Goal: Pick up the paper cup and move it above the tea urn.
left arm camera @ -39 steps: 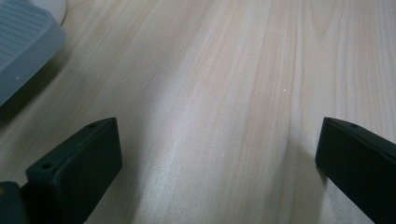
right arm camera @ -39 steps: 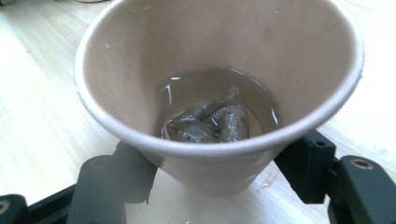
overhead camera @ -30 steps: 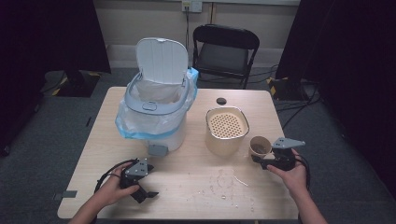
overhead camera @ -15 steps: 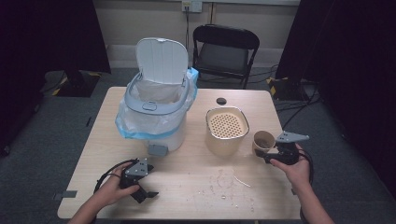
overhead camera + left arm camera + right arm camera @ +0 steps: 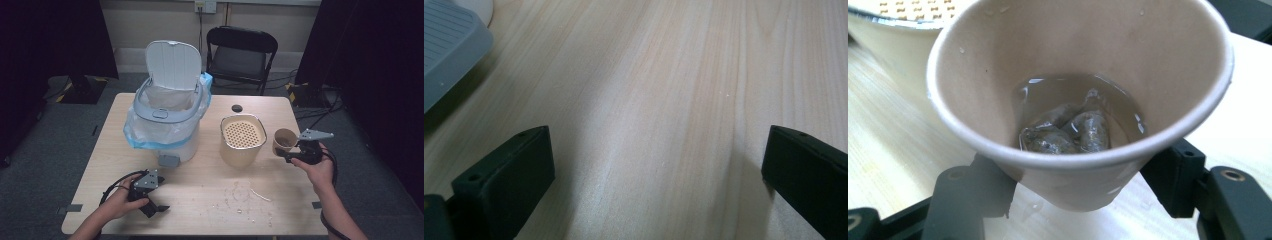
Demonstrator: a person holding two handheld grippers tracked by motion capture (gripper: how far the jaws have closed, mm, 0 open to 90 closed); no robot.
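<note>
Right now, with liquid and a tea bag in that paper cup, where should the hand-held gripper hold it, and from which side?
Grip the paper cup low on its tapered wall, from the person's side, level, one jaw on each flank, as the right hand-held gripper sits now. It stands upright, holding liquid and a tea bag, and its thin wall probably crushes, so squeeze lightly and avoid tilting.

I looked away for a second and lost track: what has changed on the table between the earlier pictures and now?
The right tongs, shut on the paper cup, have lifted it off the table and carried it a little away from the person, next to the beige strainer pot. The cup holds liquid and a tea bag. The left tongs, open, the bin and the crumbs stayed put.
</note>
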